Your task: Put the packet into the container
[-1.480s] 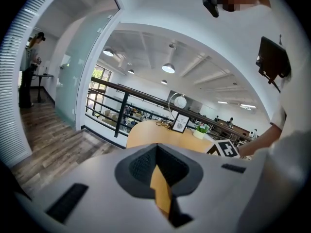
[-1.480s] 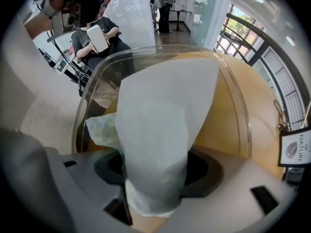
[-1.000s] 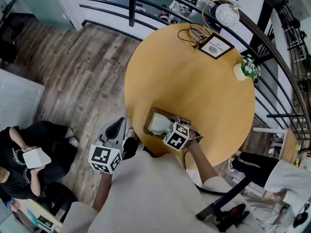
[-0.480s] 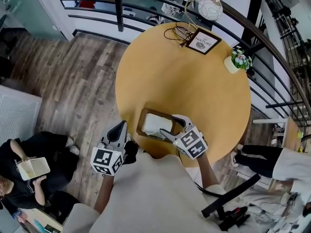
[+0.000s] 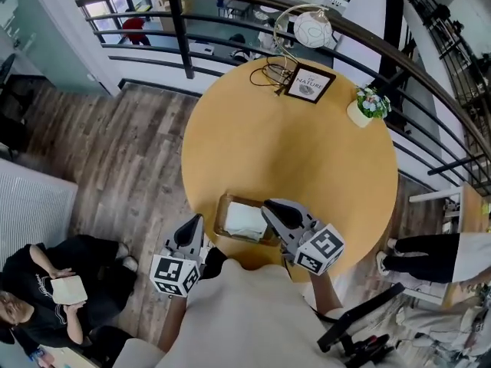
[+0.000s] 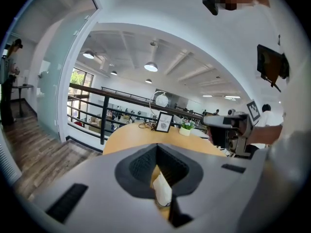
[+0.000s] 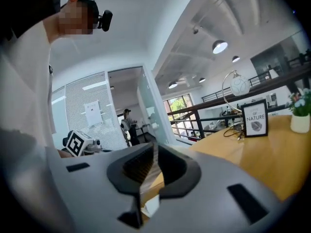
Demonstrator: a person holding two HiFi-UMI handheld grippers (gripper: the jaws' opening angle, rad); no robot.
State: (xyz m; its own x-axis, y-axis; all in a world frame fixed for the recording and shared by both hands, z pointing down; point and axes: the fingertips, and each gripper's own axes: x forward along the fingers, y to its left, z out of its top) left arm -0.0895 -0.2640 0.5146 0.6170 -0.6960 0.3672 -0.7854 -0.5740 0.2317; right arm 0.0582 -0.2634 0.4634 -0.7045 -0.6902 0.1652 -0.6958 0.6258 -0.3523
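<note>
Packet (image 5: 245, 222) lies inside the container (image 5: 220, 215), which sits on the tabletop (image 5: 291, 129) close to its near edge. Right gripper (image 5: 270, 205) hangs over the container's right rim. Its fingers (image 7: 136, 165) have just been closing and are now nearly together, with nothing between them. Left gripper (image 5: 195, 222) hovers off the near-left edge, fingers (image 6: 141, 165) clenched and empty. Hazard: a low sweep of the right gripper may catch the rim and push the container off the near edge, spilling the packet.
</note>
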